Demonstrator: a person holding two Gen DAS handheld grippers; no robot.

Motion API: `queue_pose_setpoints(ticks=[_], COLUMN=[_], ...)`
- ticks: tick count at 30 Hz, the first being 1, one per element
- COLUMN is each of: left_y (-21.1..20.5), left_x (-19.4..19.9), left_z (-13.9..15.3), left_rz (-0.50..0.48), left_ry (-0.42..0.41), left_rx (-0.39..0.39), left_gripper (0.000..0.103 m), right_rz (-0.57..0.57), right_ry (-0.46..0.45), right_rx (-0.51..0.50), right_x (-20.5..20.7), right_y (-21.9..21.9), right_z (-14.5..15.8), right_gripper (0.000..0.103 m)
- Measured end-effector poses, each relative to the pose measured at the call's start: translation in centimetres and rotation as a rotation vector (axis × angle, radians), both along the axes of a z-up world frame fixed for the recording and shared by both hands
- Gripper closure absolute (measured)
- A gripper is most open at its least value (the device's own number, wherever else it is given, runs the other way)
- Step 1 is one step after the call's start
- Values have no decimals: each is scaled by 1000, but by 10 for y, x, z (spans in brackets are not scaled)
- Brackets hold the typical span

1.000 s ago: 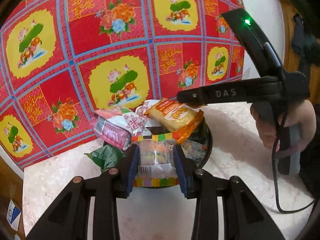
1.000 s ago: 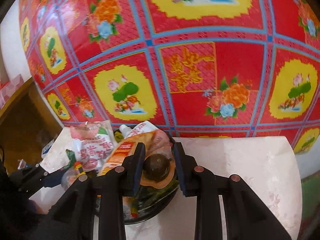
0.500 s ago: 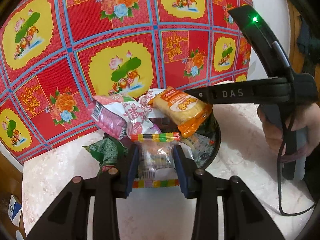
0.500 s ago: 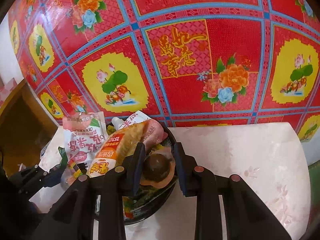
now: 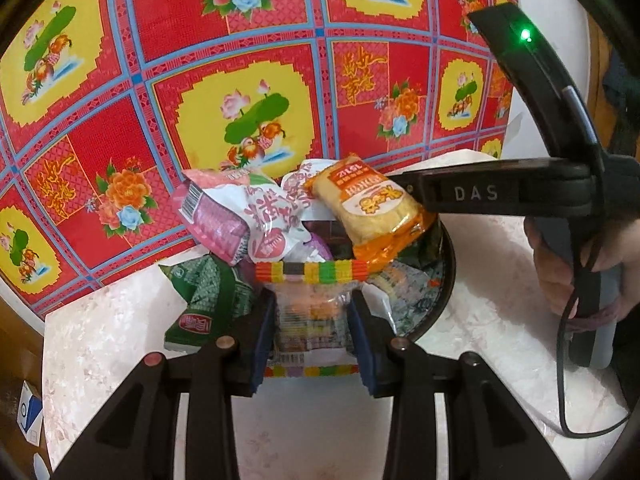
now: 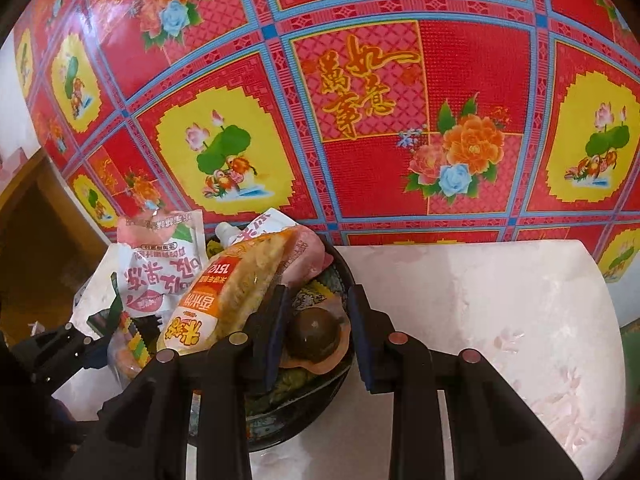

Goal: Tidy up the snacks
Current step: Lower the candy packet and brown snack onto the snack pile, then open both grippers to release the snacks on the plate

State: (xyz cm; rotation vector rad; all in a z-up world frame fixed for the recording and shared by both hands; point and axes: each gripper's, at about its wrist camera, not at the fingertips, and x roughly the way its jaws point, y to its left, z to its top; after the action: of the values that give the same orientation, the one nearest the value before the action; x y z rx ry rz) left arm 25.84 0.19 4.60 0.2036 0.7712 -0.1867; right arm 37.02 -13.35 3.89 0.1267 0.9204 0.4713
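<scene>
Dark round bowl (image 5: 444,280): stands on a pale marbled tabletop (image 5: 500,344), near its back edge, heaped with wrapped snacks; red and yellow floral cloth (image 5: 240,80) hangs directly behind.

Clear packet with rainbow-striped seals (image 5: 310,320): lies at the bowl's near rim, between the pads of the left gripper (image 5: 311,334). Long axis runs away from the camera, one striped seal at the far end over the bowl, the other at the near end over the table. Jaws are opening; the pads seem just to flank the packet's sides, though contact is hard to judge here.

Orange rice-cracker packet (image 5: 370,210): on top of the heap, tilted, long axis slanting from upper left to lower right in the left view.

Pink-and-white packet (image 5: 244,216): leans over the bowl's left side. Green packet (image 5: 206,300): hangs outside the rim onto the table.

Brown egg in orange-edged vacuum wrap (image 6: 314,332): in the bowl's right part, between the pads of the right gripper (image 6: 316,334), whose jaws are closed in on it.

Open room: bare tabletop to the right of the bowl up to the rounded table edge, and a strip in front
</scene>
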Motion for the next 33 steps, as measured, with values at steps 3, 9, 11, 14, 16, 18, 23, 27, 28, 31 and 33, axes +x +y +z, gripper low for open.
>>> queue_pose_setpoints(ticks=[3,9,11,14,16,18,23,27,28,31,33], left_y=[-2,-3,-3,-3,-3,-4,-5,-7,-7,-7,-6], left_x=[1,0,0,0,-1,-3,-8,-12,-12,-13,-11], left_z=[-1,0,0,0,0,1,4,6,6,7,6], left_rz=[0,-3,-2,-2,-5,-7,-12,-22,-25,-25,-22], left_ry=[6,-4,-2,-4,-8,-17,-52,-73,-77,-79,-75], left_rx=[12,21,21,23,25,27,38,45,45,46,40], left_gripper=[56,50,45,39,37,37,36,36,36,36,36], right_rz=[-1,-12,-18,-24,-27,-30,-57,-62,-59,-45,-38], right_ry=[-6,-11,-1,7,4,1,10,20,18,14,10], right_rx=[-3,-27,-30,-22,-27,-35,-46,-39,-39,-44,-42], right_x=[0,1,2,4,3,3,5,7,6,4,3], right_y=[3,7,7,6,5,5,-1,-7,-7,-7,-4], right_z=[0,-2,-5,-6,-6,-6,-9,-10,-10,-9,-6], right_gripper=[72,60,58,56,55,51,36,33,33,32,28])
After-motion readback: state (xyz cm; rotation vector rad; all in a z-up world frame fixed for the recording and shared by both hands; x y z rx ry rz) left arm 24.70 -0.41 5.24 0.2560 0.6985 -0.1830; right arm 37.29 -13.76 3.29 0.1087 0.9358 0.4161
